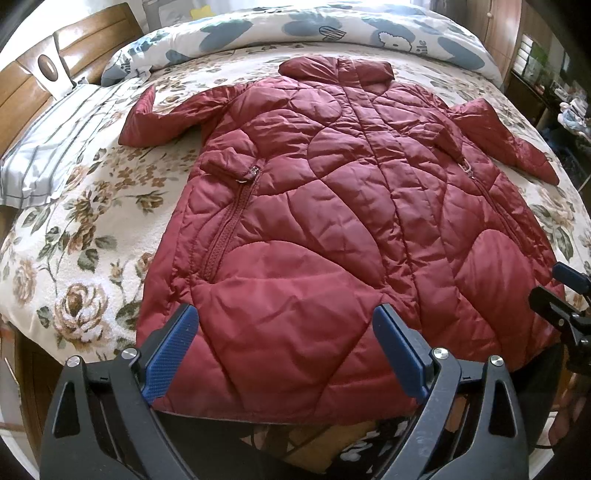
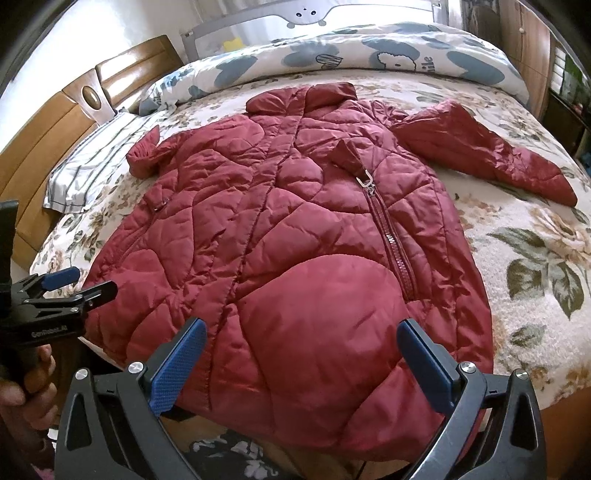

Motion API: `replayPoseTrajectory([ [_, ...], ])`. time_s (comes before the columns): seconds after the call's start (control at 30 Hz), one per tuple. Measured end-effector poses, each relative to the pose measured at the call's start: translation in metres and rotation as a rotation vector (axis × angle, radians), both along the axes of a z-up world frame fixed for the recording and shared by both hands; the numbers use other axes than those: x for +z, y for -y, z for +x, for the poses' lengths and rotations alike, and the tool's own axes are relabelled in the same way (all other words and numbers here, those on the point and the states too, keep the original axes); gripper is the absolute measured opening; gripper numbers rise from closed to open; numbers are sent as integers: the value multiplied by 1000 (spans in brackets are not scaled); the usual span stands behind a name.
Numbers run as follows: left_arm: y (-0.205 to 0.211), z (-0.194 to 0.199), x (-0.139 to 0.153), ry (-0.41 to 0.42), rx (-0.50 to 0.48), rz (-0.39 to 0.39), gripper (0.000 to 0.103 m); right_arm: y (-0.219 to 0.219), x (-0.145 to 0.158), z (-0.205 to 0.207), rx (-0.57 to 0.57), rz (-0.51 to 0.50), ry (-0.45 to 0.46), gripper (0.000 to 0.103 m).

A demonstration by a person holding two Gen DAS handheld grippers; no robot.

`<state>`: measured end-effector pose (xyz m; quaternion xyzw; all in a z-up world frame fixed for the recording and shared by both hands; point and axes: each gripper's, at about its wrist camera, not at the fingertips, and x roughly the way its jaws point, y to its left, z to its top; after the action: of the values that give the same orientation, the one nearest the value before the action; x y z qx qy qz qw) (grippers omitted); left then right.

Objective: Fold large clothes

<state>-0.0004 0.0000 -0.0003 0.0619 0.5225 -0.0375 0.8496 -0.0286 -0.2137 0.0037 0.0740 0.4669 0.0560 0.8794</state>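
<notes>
A dark red quilted puffer coat (image 1: 325, 206) lies front up on the floral bed cover, collar far, hem near, both sleeves spread out; it also shows in the right wrist view (image 2: 295, 236). My left gripper (image 1: 286, 321) is open, its blue pads straddling the hem's left part just above the fabric. My right gripper (image 2: 301, 332) is open over the hem's right part. Each gripper shows at the edge of the other's view, the right one (image 1: 565, 295) and the left one (image 2: 74, 288). The hem hangs over the bed's near edge.
The floral bed cover (image 1: 74, 258) surrounds the coat. A rolled blue-and-white duvet (image 1: 332, 29) lies along the far side. A striped pillow (image 1: 55, 147) sits at the left by the wooden headboard (image 1: 26, 92). Shelves stand at the right.
</notes>
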Motion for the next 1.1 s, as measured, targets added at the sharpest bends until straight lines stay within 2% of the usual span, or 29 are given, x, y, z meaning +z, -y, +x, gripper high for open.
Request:
replayPoseTrajectory([
  [0.13, 0, 0, 0, -1, 0, 1, 96, 1, 1, 0, 6, 59, 31, 103],
  [0.4, 0, 0, 0, 0, 0, 3, 96, 0, 1, 1, 7, 58, 28, 103],
  [0.5, 1, 0, 0, -1, 1, 4, 96, -1, 3, 0, 11, 51, 56, 103],
  [0.6, 1, -1, 0, -1, 0, 4, 96, -1, 2, 1, 10, 41, 34, 103],
  [0.67, 1, -1, -1, -2, 1, 5, 96, -2, 3, 0, 10, 34, 55, 103],
  [0.77, 1, -1, -1, -2, 0, 9, 96, -3, 1, 2, 9, 29, 18, 103],
  [0.93, 6, 11, -6, -3, -1, 7, 96, 4, -2, 6, 5, 86, -84, 103],
  [1.1, 5, 10, -8, -2, -1, -10, 96, 5, -2, 6, 1, 72, -54, 103],
])
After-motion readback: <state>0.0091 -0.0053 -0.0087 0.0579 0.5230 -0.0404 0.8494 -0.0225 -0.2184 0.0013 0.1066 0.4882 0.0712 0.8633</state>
